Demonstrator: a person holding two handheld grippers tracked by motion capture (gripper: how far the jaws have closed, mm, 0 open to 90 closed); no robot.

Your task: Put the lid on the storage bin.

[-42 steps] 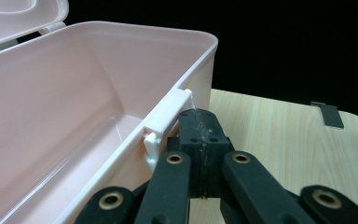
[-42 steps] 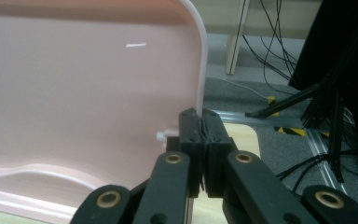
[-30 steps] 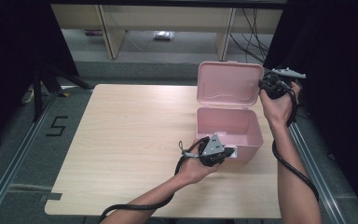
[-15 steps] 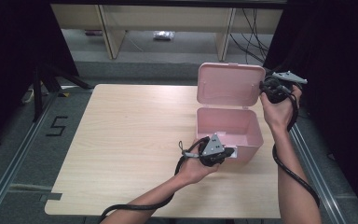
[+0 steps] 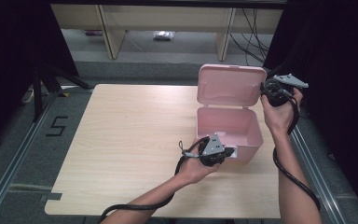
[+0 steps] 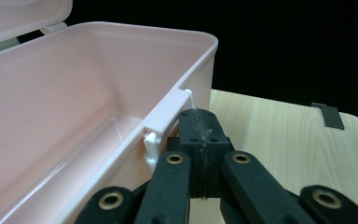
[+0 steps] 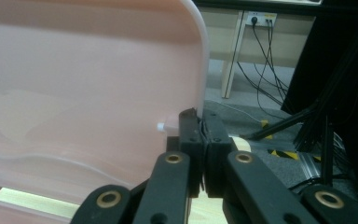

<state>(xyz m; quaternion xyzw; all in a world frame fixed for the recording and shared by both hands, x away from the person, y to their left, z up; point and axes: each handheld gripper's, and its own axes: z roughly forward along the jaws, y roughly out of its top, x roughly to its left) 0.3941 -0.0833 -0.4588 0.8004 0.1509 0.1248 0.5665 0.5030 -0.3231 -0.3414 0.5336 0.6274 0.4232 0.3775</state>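
Pink box (image 5: 230, 130) lies open on table (image 5: 121, 140) — cables (image 7: 261, 60) trail behind.

The pink box (image 6: 98, 107) is cut off left — its lid (image 7: 88, 79) likewise.

A rectangular table (image 5: 121, 154) with a pale wood-grain top and rounded corners carries the work. A pink plastic box (image 5: 228, 128) stands directly on it, toward the far right part of the top, with its hinged lid (image 5: 231, 86) raised upright at the back edge. A black cable (image 5: 289, 172) trails over the near right part of the top, and another crosses the near edge. The left half of the top lies bare. The table stands on a grey floor (image 5: 14, 140) bearing a "5" marking (image 5: 57, 126).
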